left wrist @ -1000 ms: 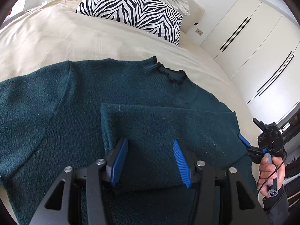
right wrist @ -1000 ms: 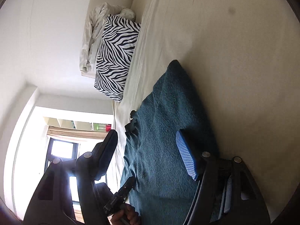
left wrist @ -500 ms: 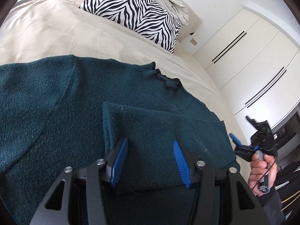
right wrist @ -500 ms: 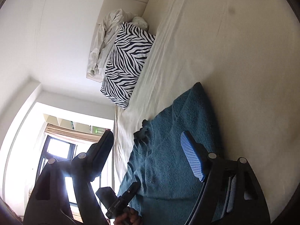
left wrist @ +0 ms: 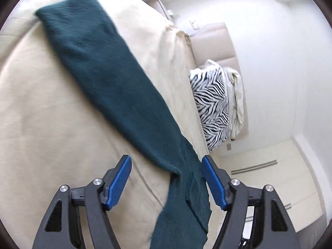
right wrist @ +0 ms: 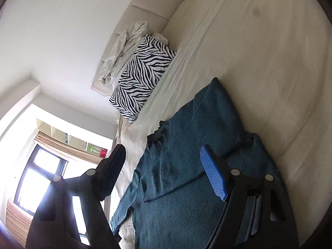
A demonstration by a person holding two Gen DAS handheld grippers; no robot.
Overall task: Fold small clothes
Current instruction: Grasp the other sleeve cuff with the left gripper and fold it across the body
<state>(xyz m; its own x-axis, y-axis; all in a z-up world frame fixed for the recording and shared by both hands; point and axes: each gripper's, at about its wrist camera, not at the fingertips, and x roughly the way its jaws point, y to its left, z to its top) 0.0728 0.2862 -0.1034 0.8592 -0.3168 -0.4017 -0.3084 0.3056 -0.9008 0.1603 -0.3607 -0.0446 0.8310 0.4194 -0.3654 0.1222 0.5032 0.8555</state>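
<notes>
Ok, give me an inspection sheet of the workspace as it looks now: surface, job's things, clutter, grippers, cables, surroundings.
Surface: beige bed sheet, lightly creased.
Job's things: teal sweater lying flat, one sleeve folded across the body, the other sleeve stretched out.
Clutter: zebra pillow; crumpled white cloth behind it.
Grippers: left gripper open, jaws just widened, nothing pinched; right gripper open, empty.
Cables: nothing seen.
Surroundings: headboard, window, wardrobe doors.

Before you lie a dark teal sweater [left wrist: 116, 87] on a cream sheet [left wrist: 51, 114], a black-and-white zebra-striped pillow [right wrist: 143, 72] against a beige headboard [right wrist: 149, 10], an off-white crumpled cloth [right wrist: 122, 47], white walls [left wrist: 280, 62], and black grippers with blue pads [left wrist: 119, 181].
</notes>
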